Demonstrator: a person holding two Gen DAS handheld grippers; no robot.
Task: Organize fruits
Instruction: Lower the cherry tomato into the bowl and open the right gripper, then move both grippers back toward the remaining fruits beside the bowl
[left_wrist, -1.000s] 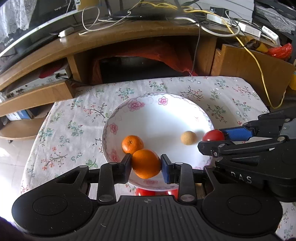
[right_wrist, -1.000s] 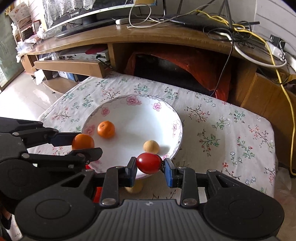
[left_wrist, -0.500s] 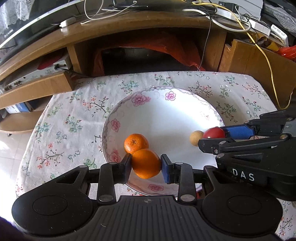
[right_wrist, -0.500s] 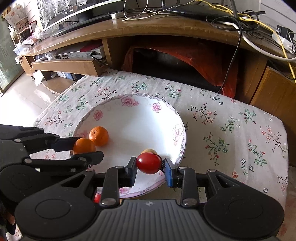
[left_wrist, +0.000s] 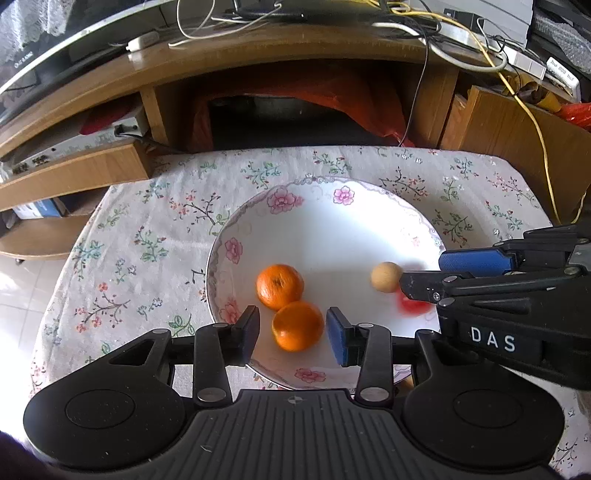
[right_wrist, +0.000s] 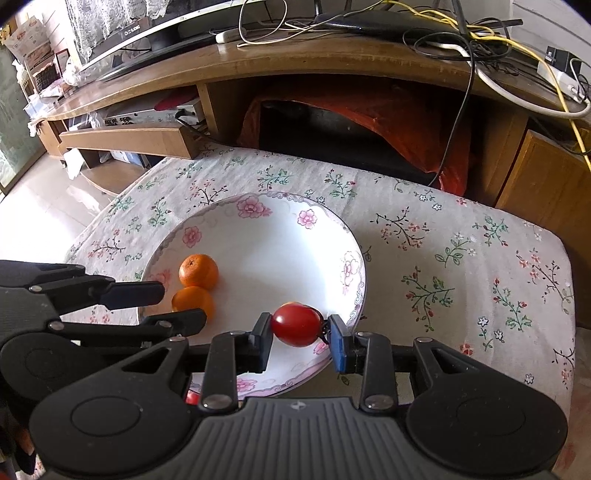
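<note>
A white plate with pink flowers (left_wrist: 284, 201) holds an orange (left_wrist: 279, 286) and a small beige fruit (left_wrist: 386, 276). A second orange (left_wrist: 297, 325) lies in the plate between the pads of my left gripper (left_wrist: 291, 326). Those jaws are opening, with a gap on each side of it. In the right wrist view my right gripper (right_wrist: 301, 332) is shut on a red tomato (right_wrist: 297, 325) over the plate's near right rim (right_wrist: 356, 291). In the left wrist view a blurred red shape (left_wrist: 412, 304) shows just under the right gripper's lower finger (left_wrist: 436, 284).
The plate rests on a flowered tablecloth (right_wrist: 443, 266) over a small table. Behind it stands a wooden TV stand (left_wrist: 258, 62) with cables and an orange cloth (right_wrist: 388, 110) below. A red fruit (right_wrist: 191, 398) peeks out under the plate's near rim.
The left jaws have parted and let go of the orange, which now lies beside the other one. In the left wrist view the tomato has shifted below the right finger and is blurred.
</note>
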